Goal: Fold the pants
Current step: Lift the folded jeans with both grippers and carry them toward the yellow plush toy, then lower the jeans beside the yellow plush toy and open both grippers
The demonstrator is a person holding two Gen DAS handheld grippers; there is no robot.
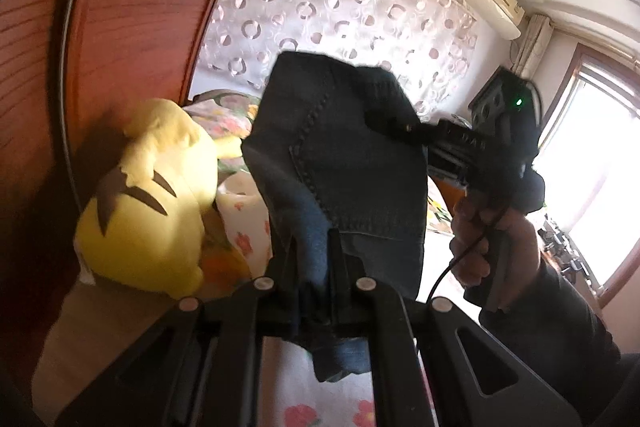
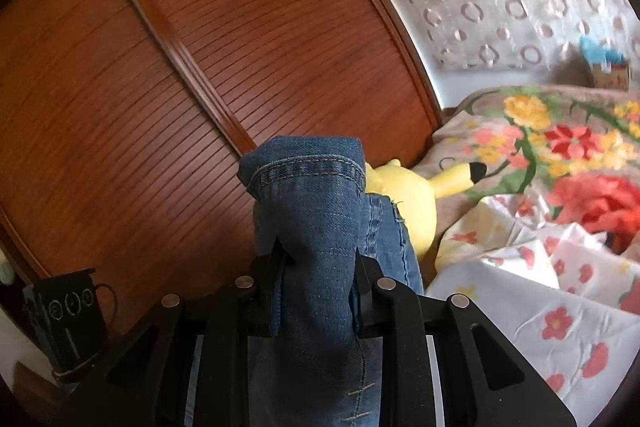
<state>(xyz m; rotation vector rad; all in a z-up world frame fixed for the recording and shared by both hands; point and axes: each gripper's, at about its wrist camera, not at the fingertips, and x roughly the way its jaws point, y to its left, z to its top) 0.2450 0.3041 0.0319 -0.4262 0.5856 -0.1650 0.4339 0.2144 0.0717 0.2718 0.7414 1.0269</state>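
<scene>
Two hand-held grippers have the jeans (image 1: 344,167) between them, raised above the bed (image 2: 552,315) rather than lying on it. Your left hand-held gripper (image 1: 316,259) is pinched nearly shut on a thin edge of dark denim, next to a seam with heavy stitching. Your right hand-held gripper (image 2: 320,267) stands a little wider because it clamps a thicker bunch, the hemmed cuff (image 2: 308,167) of a leg poking up past its fingers. In the left wrist view you can see your right hand (image 1: 492,239) on its handle, with that tool's tip biting the cloth on the far side.

Holding the garment at two separated spots, clear of the floral sheet, probably lets it hang and straighten, so you can lay it flat or bring one half over the other. No finished fold shows yet; I judge this an early lift.

Mind the yellow plush toy (image 1: 148,203) by the wooden wardrobe doors (image 2: 200,67), near where the jeans hang. Loose denim could snag it as you lower.
</scene>
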